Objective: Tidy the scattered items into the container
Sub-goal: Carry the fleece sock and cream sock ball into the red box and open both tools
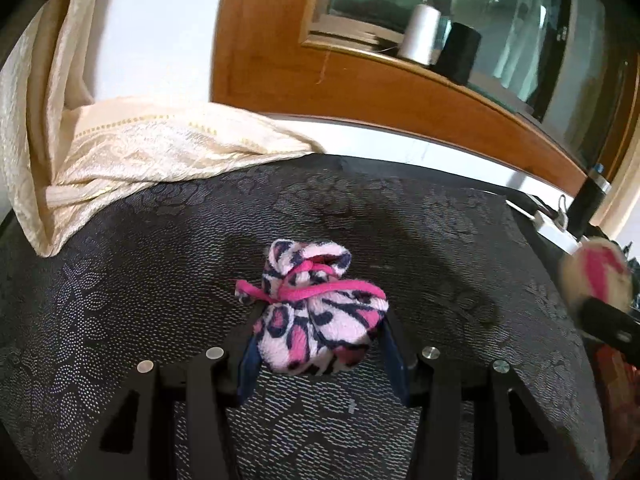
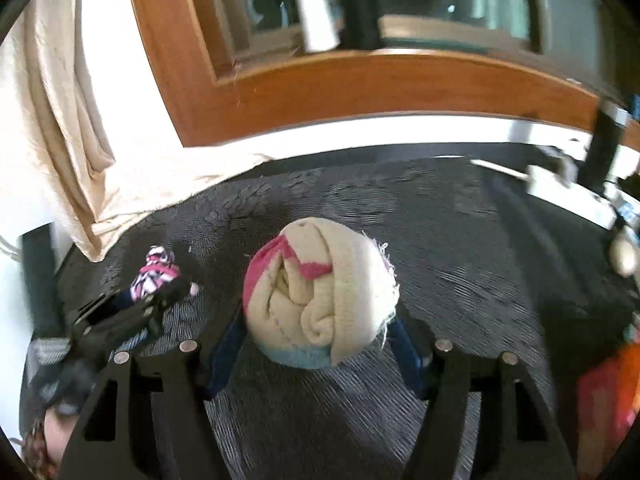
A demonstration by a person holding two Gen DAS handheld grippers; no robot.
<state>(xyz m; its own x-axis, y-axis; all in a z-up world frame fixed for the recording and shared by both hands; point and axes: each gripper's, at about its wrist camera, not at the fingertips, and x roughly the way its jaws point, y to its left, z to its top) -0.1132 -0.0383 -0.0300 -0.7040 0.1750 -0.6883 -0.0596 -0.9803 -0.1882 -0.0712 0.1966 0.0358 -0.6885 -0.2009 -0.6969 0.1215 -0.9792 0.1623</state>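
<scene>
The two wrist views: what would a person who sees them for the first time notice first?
First, the pink, white and navy patterned sock bundle tied with a pink cord, held between the fingers of the left gripper over the dark patterned cloth. Next, the cream rolled sock ball with pink stripes, gripped by the right gripper. Behind both stands a brown wooden window frame.

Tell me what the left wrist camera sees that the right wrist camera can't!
Only the left wrist view clearly shows the pink cord tied around the pink patterned sock bundle, held by the left gripper. Only the right wrist view shows the cream rolled sock's folds and pale blue bottom, held by the right gripper. Both show the dark patterned cloth, the cream curtain, the wooden window frame, and the white and black thread spools.
</scene>
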